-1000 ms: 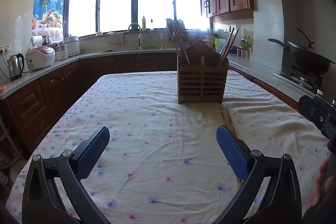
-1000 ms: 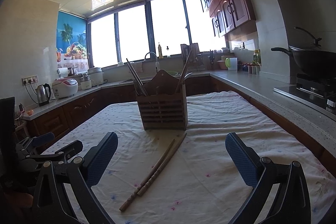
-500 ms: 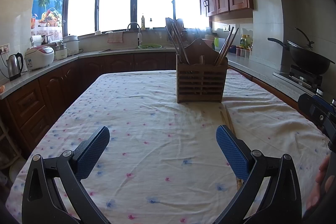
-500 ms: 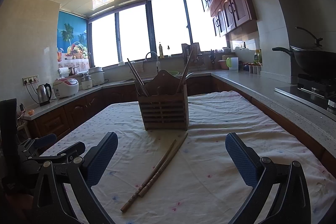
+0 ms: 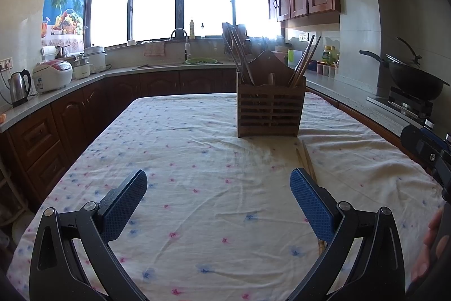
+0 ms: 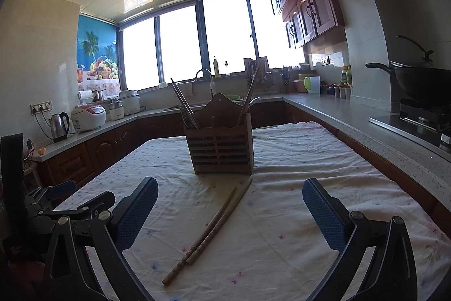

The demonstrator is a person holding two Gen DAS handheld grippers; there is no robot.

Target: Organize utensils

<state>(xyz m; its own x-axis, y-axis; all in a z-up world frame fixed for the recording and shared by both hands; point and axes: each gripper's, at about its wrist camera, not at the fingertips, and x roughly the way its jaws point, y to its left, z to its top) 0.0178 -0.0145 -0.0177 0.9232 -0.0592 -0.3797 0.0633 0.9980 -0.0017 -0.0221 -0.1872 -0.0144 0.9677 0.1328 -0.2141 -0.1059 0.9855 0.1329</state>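
Still loose, two brown wooden chopsticks (image 6: 210, 229) lie at six o'clock of the slatted wooden holder (image 6: 222, 151); both grippers' jaws gape empty.

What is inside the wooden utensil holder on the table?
The wooden utensil holder has chopsticks leaning out at its left and more at its right. Their lower ends are hidden behind the slatted front.

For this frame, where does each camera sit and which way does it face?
Left wrist: on the left claw, open, low over the tablecloth, facing the wooden holder; fingertips of a hand at right.
Right wrist: on the right claw, open, facing the holder with loose chopsticks between its fingers; left claw at left.
Shared: holder, chopsticks, tablecloth, window.
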